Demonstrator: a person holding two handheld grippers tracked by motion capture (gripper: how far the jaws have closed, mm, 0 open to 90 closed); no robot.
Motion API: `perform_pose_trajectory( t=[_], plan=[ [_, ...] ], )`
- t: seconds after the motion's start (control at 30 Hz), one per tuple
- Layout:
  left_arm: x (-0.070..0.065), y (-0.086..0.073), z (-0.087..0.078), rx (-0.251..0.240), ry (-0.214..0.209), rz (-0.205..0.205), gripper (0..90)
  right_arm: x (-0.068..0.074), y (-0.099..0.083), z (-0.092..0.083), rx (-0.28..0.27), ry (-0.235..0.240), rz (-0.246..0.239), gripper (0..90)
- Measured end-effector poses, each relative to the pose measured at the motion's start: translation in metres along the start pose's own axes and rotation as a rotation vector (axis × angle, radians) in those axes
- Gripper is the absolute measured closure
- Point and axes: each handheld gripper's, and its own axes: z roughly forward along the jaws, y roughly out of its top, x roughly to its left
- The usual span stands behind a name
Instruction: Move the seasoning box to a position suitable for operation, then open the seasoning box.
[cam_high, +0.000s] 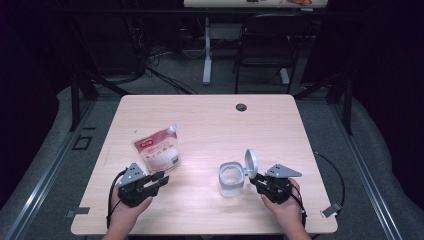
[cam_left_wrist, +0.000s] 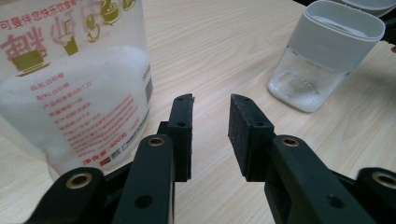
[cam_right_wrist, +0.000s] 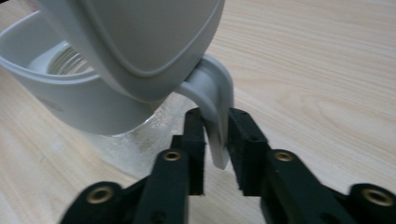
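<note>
While a person's hands enter from the near edge, a light wooden desk carries two containers on its near half, its far half bare up to a round cable hole by the far edge. A clear plastic pouch with a red label and red lettering lies flat left of centre, its torn top corner pointing away; white granules fill much of it, seen through the film in the left gripper view. Right of it, well apart, a clear jar with a frosted white collar stands upright, a thin layer of white grains on its bottom. Its hinged lid is flipped open and stands up at the jar's right side. The left gripper rests just beside the pouch's near edge, jaws apart with bare desk between them. The right gripper sits just right of the jar; in the right gripper view its jaws flank the lid's white hinge strap, a slim gap showing on the right side, so they are not clamped. Open wood lies between the two containers.
</note>
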Motion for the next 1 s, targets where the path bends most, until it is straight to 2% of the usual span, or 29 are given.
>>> perform_pose_trajectory(
  t=[0.1, 0.4, 0.53, 0.77, 0.8, 1.0],
  plan=[
    [0.0, -0.001, 0.0, 0.0, 0.004, 0.001, 71.3, -0.001, 0.001, 0.0, 0.006, 0.01, -0.006, 80.7],
    [0.001, 0.0, -0.002, -0.009, 0.01, -0.003, 71.2, -0.005, 0.004, 0.004, 0.001, -0.025, -0.016, 80.7],
    [0.002, 0.001, -0.003, -0.008, 0.01, -0.004, 71.2, -0.009, 0.007, 0.006, 0.005, -0.041, -0.038, 80.8],
    [0.004, 0.001, -0.008, -0.015, 0.015, -0.019, 71.6, -0.018, 0.009, 0.009, -0.007, -0.05, -0.011, 80.2],
    [0.005, 0.001, -0.009, -0.018, 0.019, -0.017, 71.6, -0.022, 0.009, 0.009, -0.009, -0.044, 0.01, 79.3],
    [0.008, -0.001, -0.012, -0.018, 0.028, -0.03, 71.2, -0.024, 0.008, 0.008, -0.011, -0.039, 0.035, 78.3]
  ],
)
